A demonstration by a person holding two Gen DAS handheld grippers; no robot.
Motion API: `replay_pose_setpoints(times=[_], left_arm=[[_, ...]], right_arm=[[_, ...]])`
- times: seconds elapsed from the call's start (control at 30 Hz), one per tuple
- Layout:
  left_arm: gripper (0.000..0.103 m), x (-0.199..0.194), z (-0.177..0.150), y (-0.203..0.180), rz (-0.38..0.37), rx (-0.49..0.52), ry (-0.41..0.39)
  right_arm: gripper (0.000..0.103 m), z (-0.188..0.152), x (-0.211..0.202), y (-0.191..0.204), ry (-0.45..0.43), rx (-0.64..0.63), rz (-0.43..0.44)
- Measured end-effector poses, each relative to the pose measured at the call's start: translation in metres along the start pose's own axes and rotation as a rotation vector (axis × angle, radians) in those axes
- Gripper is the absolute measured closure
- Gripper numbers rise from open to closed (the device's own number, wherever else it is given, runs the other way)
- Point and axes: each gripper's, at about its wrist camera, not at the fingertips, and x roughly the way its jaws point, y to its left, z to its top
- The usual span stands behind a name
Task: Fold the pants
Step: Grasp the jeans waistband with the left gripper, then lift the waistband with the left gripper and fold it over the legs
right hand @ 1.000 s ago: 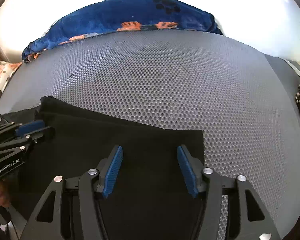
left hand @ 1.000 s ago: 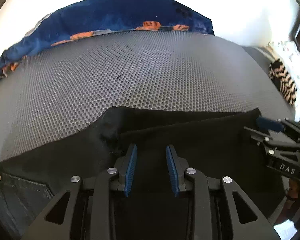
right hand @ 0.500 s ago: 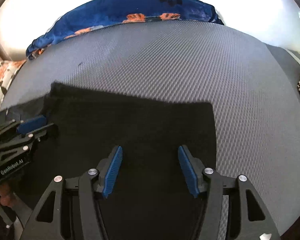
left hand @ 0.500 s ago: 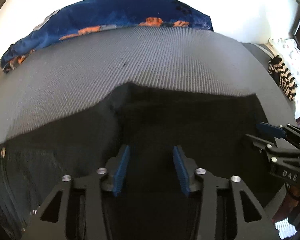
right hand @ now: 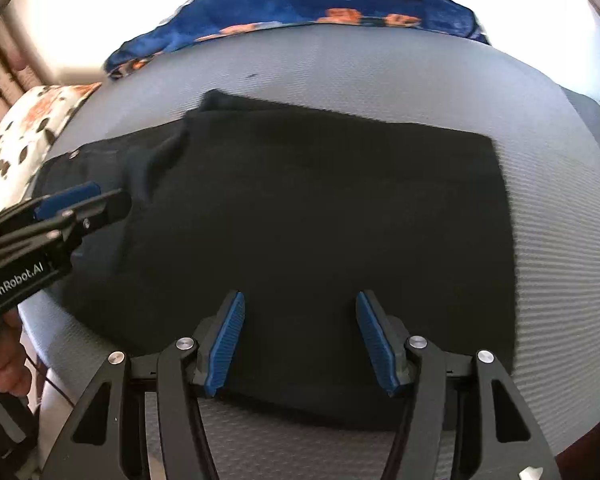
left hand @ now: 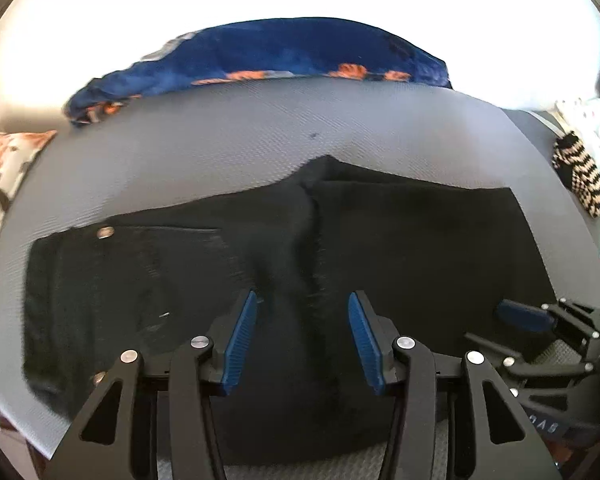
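Black pants (left hand: 400,248) lie folded on the grey mesh surface (left hand: 260,132), waistband with a metal button (left hand: 105,233) at the left, legs doubled over at the right. They also show in the right wrist view (right hand: 320,208). My left gripper (left hand: 302,336) is open and empty above the pants' middle, near the front edge. My right gripper (right hand: 300,336) is open and empty above the folded legs. Each gripper shows in the other's view: the right one (left hand: 540,332), the left one (right hand: 60,212).
A blue blanket with orange print (left hand: 280,56) lies along the far edge. A floral pillow (left hand: 0,164) sits at the left. A striped black and cream cloth (left hand: 580,176) lies at the right edge. Bare grey mesh surrounds the pants.
Both grippers have pulled back and up from the pants, so more of the garment shows. The left gripper's jaws have opened wider. The pants lie flat on the surface.
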Motion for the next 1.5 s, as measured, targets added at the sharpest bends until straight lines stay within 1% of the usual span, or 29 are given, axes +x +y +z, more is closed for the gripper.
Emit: replay_pose_setpoints(times=[0.1, 0.23, 0.33, 0.4, 0.47, 0.53, 0.6, 0.7, 0.73, 0.77, 0.87, 0.97, 1.03, 1.2, 1.33, 1.43, 1.5], left_arm=[[0.051, -0.012, -0.006, 0.011, 0.042, -0.023, -0.008], [0.051, -0.028, -0.017, 0.029, 0.065, -0.061, -0.018], [0.049, -0.041, -0.025, 0.048, 0.058, -0.116, -0.027], [0.049, -0.05, -0.03, 0.064, 0.051, -0.171, -0.035], [0.048, -0.059, -0.036, 0.081, 0.025, -0.232, -0.046], [0.047, -0.07, -0.043, 0.103, -0.023, -0.317, -0.064], [0.046, -0.08, -0.055, 0.131, -0.08, -0.429, -0.085], [0.046, -0.092, -0.074, 0.172, -0.146, -0.592, -0.113], [0.046, -0.094, -0.081, 0.185, -0.162, -0.644, -0.118], [0.046, -0.096, -0.09, 0.201, -0.174, -0.714, -0.121], [0.046, -0.095, -0.11, 0.23, -0.206, -0.856, -0.126], [0.046, -0.086, -0.127, 0.249, -0.241, -0.967, -0.113], [0.046, -0.079, -0.133, 0.254, -0.255, -0.996, -0.091], [0.046, -0.058, -0.148, 0.266, -0.345, -1.103, -0.046], [0.046, -0.05, -0.151, 0.267, -0.365, -1.119, -0.044], [0.046, -0.039, -0.145, 0.268, -0.38, -1.125, -0.05], [0.046, -0.03, -0.144, 0.269, -0.423, -1.141, -0.052]], right_arm=[[0.047, -0.002, 0.001, 0.016, 0.009, -0.021, 0.034], [0.047, -0.003, 0.003, 0.037, 0.02, -0.067, 0.064], [0.047, -0.002, 0.004, 0.048, 0.029, -0.084, 0.089], [0.047, -0.002, 0.005, 0.054, 0.039, -0.085, 0.13], [0.047, -0.003, 0.006, 0.061, 0.045, -0.098, 0.141], [0.047, -0.003, 0.005, 0.066, 0.044, -0.112, 0.147], [0.048, -0.002, 0.003, 0.068, 0.046, -0.105, 0.167], [0.04, 0.001, -0.002, 0.066, 0.039, -0.08, 0.184], [0.037, 0.003, -0.004, 0.065, 0.034, -0.077, 0.191], [0.037, 0.004, -0.006, 0.063, 0.026, -0.068, 0.196], [0.036, 0.008, -0.01, 0.058, 0.016, -0.035, 0.207], [0.033, 0.012, -0.011, 0.05, 0.011, 0.003, 0.217], [0.034, 0.012, -0.01, 0.047, 0.013, 0.025, 0.217], [0.033, 0.013, -0.007, 0.042, 0.021, 0.05, 0.212], [0.033, 0.013, -0.004, 0.042, 0.029, 0.051, 0.21], [0.033, 0.012, 0.0, 0.042, 0.039, 0.05, 0.199], [0.033, 0.012, 0.003, 0.041, 0.048, 0.058, 0.201]])
